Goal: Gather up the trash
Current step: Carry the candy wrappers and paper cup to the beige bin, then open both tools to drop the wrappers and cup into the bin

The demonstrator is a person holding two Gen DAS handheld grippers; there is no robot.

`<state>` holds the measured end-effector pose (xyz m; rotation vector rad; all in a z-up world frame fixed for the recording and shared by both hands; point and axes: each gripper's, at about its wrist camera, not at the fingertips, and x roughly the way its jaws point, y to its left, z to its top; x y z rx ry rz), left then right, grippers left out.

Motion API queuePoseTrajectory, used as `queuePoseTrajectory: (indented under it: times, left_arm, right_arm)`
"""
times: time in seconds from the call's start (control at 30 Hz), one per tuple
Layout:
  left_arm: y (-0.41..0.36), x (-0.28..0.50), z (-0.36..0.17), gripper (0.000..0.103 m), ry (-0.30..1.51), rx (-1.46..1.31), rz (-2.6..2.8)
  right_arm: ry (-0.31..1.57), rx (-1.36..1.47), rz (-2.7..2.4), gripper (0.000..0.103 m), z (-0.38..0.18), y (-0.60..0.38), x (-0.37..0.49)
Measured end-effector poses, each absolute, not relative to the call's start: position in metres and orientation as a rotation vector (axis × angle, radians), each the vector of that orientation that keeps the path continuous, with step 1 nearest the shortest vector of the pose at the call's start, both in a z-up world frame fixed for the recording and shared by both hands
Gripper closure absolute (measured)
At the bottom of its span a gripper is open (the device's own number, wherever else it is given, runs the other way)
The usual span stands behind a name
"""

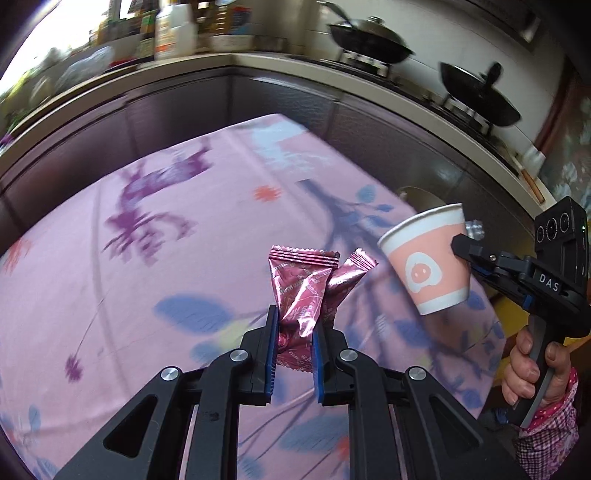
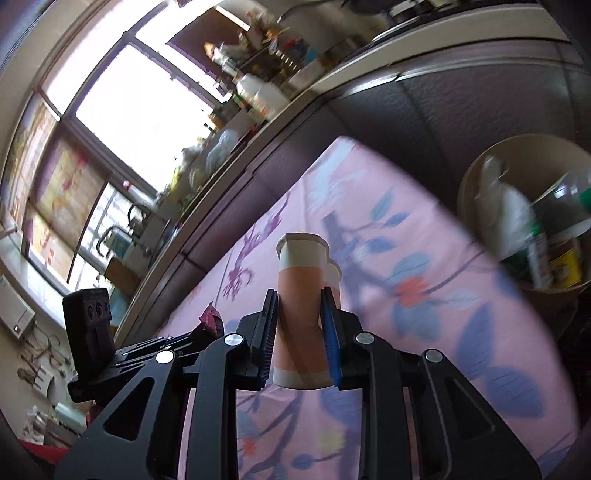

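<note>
My left gripper [image 1: 294,317] is shut on crumpled shiny pink snack wrappers [image 1: 303,291] and holds them above the pink floral tablecloth [image 1: 129,258]. My right gripper [image 2: 299,302] is shut on a pink and white paper cup [image 2: 301,295], squeezed and tilted, held in the air over the table. In the left wrist view the cup [image 1: 428,258] and the right gripper [image 1: 461,247] show at the right, beside the wrappers. In the right wrist view the left gripper [image 2: 207,325] with a bit of wrapper [image 2: 211,318] shows at lower left. A round beige bin [image 2: 476,173] with bottles and other trash stands beyond the table's right edge.
A dark cabinet front [image 1: 258,96] and a counter [image 1: 369,70] with two black woks [image 1: 369,37] run behind the table. Bottles and jars [image 1: 173,33] crowd the counter at the left. A bright window [image 2: 122,107] lies to the left in the right wrist view.
</note>
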<state>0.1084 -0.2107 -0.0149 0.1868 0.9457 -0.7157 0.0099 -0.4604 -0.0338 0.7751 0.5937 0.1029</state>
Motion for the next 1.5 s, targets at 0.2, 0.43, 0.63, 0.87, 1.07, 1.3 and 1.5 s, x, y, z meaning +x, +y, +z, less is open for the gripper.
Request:
queuePoseTrajectory:
  times: [0.2, 0.43, 0.63, 0.87, 1.07, 1.3, 1.5]
  left_arm:
    - [-0.303, 0.114, -0.002, 0.087, 0.933, 0.264, -0.860]
    - [-0.415, 0.114, 0.001, 0.087, 0.927, 0.333, -1.000]
    - [-0.486, 0.118, -0.008, 0.087, 0.934, 0.383, -1.058]
    - [-0.533, 0.129, -0.032, 0.087, 0.967, 0.425, -1.059]
    - [-0.553, 0.139, -0.056, 0.087, 0.986, 0.465, -1.021]
    - [-0.562, 0.143, -0.072, 0.087, 1.000, 0.493, -0.990]
    - [-0.566, 0.139, -0.080, 0.087, 0.990, 0.523, -0.976]
  right_arm:
    - [0.535, 0.808, -0.013, 0.080, -0.033, -0.529, -0.014]
    - [0.492, 0.829, -0.146, 0.080, -0.035, -0.608, -0.036]
    - [0.501, 0.810, -0.186, 0.080, -0.042, -0.636, -0.034]
    - [0.537, 0.793, -0.191, 0.080, -0.061, -0.641, -0.019]
    - [0.563, 0.774, -0.199, 0.080, -0.077, -0.640, -0.013]
    - [0.579, 0.774, -0.201, 0.080, -0.088, -0.640, -0.014]
    - [0.585, 0.759, -0.210, 0.080, -0.088, -0.635, -0.012]
